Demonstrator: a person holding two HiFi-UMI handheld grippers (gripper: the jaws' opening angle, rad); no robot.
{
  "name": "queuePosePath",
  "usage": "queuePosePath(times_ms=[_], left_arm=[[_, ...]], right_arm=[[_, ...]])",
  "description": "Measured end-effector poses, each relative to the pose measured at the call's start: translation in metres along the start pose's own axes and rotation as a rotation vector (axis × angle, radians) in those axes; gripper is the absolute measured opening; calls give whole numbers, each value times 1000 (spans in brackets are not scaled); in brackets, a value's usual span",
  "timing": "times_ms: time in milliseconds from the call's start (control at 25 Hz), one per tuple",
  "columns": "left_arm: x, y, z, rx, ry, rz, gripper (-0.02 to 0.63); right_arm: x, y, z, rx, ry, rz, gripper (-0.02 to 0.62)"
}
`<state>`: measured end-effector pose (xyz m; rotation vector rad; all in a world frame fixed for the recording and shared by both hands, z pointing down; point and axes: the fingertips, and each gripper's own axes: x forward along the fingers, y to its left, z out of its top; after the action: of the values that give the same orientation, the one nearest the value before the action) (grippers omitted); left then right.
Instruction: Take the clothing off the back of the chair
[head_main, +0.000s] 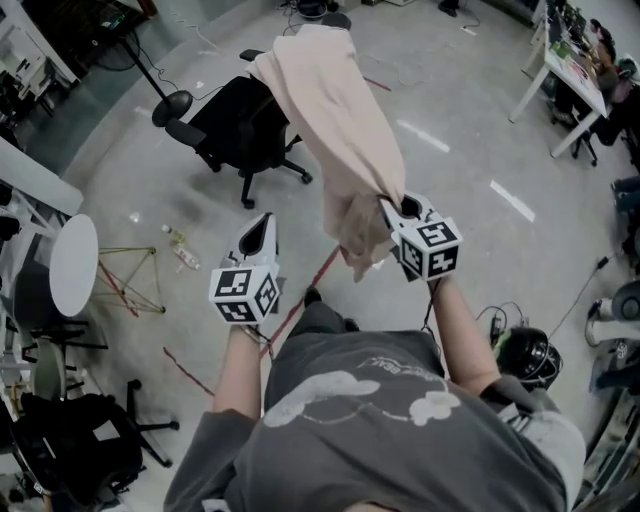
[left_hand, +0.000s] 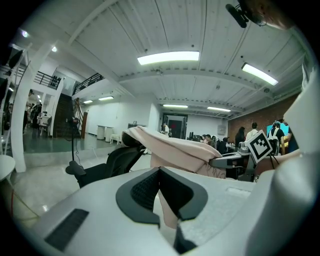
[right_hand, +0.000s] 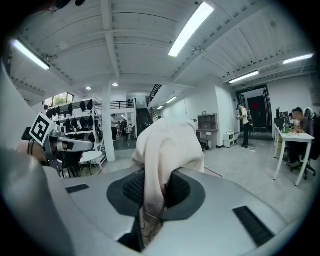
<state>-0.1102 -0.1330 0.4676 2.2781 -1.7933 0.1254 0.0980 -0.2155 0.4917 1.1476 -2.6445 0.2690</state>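
The person, wearing a grey T-shirt (head_main: 380, 430), is holding both grippers out in front at about the same height.

- **Left gripper** (head_main: 263, 226) (left_hand: 160, 172): its jaws are pressed together at the tips. In the head view it is gripping nothing and sitting apart from the cloth, to that cloth's left. In the left gripper view a pale strip is showing in the gap behind the tips, and what it is cannot be told.
- **Right gripper** (head_main: 392, 207) (right_hand: 156, 186): its jaws are pinching a bunched fold of the pale pink garment (head_main: 338, 115) (left_hand: 176, 148) (right_hand: 167, 145). A short tail of cloth is hanging below the pads.
- **Garment:** it is stretching in a band from the right gripper away to the black office chair (head_main: 238, 128) (left_hand: 114, 161). Its far end is lying over the top of the chair's back, and its middle is hanging clear of the floor (head_main: 450, 180).
- **Near surroundings:** a black helmet (head_main: 528, 355) is lying on the floor to the person's right. A red tape line (head_main: 300, 300) is running between the grippers. To the left, a bottle (head_main: 183, 252) is lying beside a round white table (head_main: 75, 265).
- **Farther out:** a black stand with a round base (head_main: 172, 105) is standing just left of the chair, and a white desk (head_main: 560, 85) (right_hand: 292, 145) is standing at the far right.
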Motion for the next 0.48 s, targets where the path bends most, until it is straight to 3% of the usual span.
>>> queuePosePath(times_ms=[200,480], left_arm=[[-9,6,-1,-1,2,-20,0],[-35,13,-11,-18,28,-88,0]], right_arm=[[-4,13,-8,14,7,-11,37],[-18,38,-14,52,18,-90,37]])
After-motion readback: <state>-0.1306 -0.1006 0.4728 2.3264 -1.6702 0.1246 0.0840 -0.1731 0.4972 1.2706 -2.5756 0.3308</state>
